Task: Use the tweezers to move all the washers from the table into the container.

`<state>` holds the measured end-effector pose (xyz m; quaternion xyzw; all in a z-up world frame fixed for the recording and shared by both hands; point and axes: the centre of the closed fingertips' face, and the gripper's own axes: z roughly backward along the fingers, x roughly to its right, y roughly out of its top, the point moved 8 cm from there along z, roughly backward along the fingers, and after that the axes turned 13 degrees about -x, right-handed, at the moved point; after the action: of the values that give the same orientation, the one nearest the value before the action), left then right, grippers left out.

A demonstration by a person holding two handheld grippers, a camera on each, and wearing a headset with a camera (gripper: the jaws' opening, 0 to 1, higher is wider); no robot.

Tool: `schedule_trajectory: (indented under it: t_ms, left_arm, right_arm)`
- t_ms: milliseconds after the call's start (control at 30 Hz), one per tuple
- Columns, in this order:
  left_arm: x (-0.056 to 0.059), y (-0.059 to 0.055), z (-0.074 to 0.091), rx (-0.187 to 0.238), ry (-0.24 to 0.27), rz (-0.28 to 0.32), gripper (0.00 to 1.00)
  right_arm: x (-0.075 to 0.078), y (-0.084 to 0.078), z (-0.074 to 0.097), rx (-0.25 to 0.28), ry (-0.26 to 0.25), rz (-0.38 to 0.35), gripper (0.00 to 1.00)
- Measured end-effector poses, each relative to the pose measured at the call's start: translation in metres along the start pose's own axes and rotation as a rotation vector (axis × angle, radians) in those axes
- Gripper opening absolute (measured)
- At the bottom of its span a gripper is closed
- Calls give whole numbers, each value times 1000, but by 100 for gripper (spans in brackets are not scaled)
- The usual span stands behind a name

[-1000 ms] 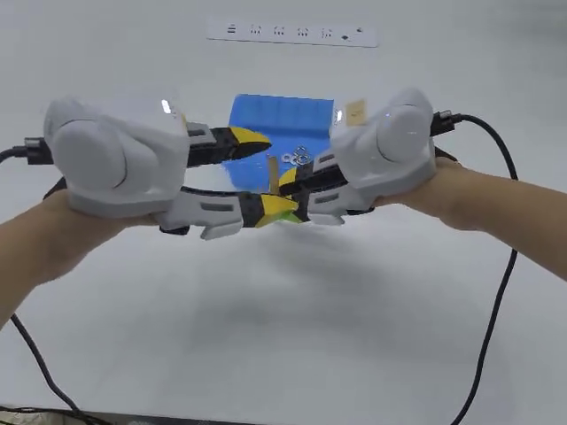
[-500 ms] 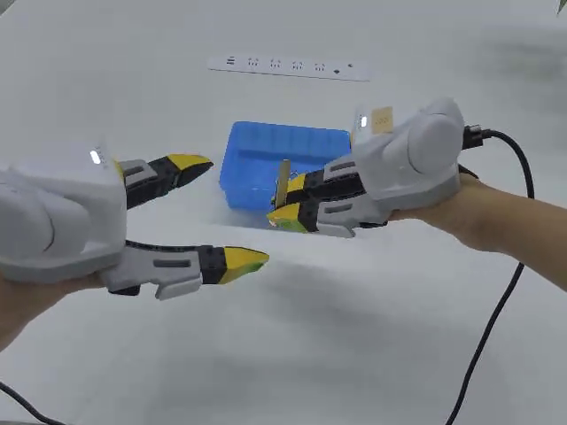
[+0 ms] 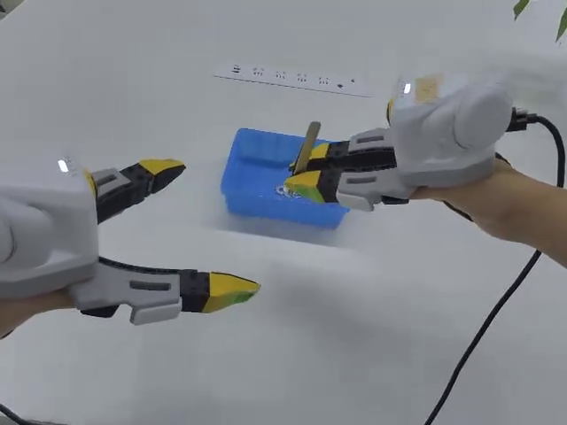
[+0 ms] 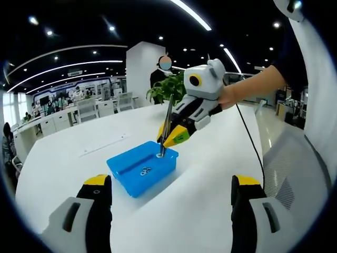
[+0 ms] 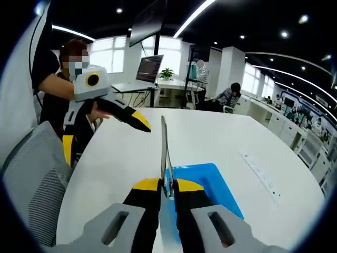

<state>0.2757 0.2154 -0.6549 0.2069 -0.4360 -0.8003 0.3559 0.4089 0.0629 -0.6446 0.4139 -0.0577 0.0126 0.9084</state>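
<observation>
The blue container (image 3: 257,173) sits mid-table, with several washers (image 4: 144,170) lying inside it. My right gripper (image 3: 306,181) is over its right part, shut on the tweezers (image 3: 308,147), which stand nearly upright. The tweezers (image 4: 166,124) point down, their tip inside the container (image 4: 134,174) near its far corner. From behind, the tweezers (image 5: 164,150) rise between the shut jaws of the right gripper (image 5: 167,185), above the container (image 5: 210,187). My left gripper (image 3: 202,228) is open and holds nothing, left of and nearer than the container. The left gripper (image 4: 171,184) faces the container.
A white power strip (image 3: 297,80) lies beyond the container. The right gripper's black cable (image 3: 496,310) trails down the right side of the white table (image 3: 354,336). People sit at desks in the office behind (image 5: 229,95). A grey chair (image 5: 31,174) is by the table edge.
The two grippers were close together in front of the container. My left gripper has drawn away to the left; my right gripper has carried the tweezers over the container.
</observation>
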Motion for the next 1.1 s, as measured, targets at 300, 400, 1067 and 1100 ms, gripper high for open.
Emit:
schedule_trajectory:
  t_ms: [300, 400, 1067, 1100]
  left_arm:
    - [-8, -17, 9, -3, 55, 33, 100]
    - [-11, -22, 11, -21, 59, 39, 100]
    - [-18, -21, 4, -44, 59, 60, 100]
    - [-18, -20, 4, -43, 58, 59, 100]
  right_arm:
    - [39, -18, -31, -15, -76, -108, 10]
    - [43, -25, -45, -37, -71, -129, 10]
    - [48, -38, -73, -111, -33, -154, 12]
    - [48, -38, -73, -110, -35, -155, 12]
